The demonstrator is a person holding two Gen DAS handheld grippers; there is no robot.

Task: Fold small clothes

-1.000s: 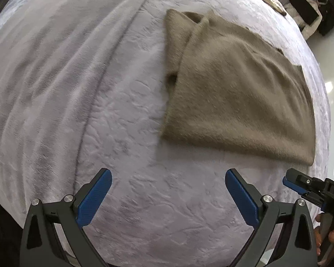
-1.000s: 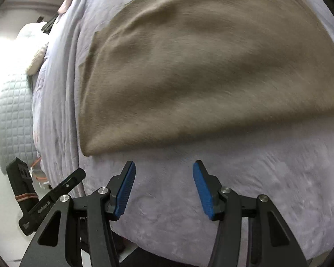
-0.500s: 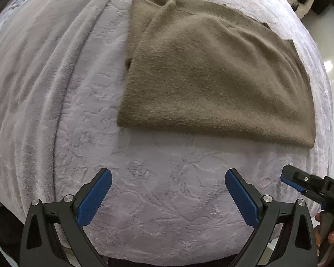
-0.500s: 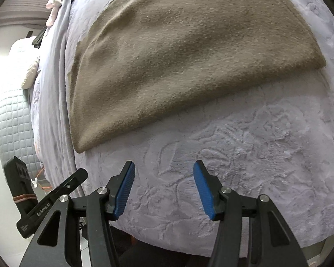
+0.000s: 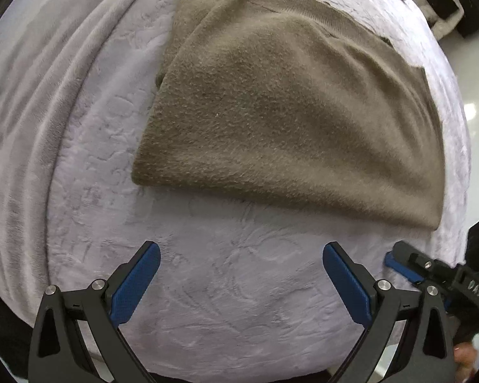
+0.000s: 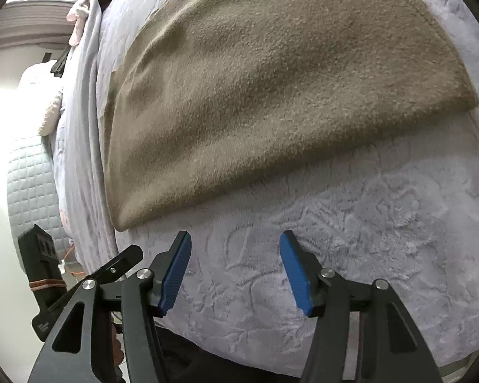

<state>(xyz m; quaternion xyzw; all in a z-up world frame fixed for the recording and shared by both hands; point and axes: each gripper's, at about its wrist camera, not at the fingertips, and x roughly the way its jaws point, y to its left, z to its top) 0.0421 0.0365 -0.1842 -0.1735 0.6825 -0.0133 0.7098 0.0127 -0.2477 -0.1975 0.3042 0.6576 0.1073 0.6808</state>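
Two claws are held over a pale lilac embossed plush bedspread [image 5: 239, 303]: left claw [image 5: 241, 282] spread wide, right claw [image 6: 234, 269] moderately parted, both empty, near a folded olive-brown fleece garment [image 5: 287, 121].

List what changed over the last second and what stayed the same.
Both grippers closed in on the brown garment: in the left wrist view it shifted from upper right toward the centre and grew larger. The left gripper and right gripper took hold of nothing. Unchanged: both jaws open, the garment lying folded on the lavender blanket.
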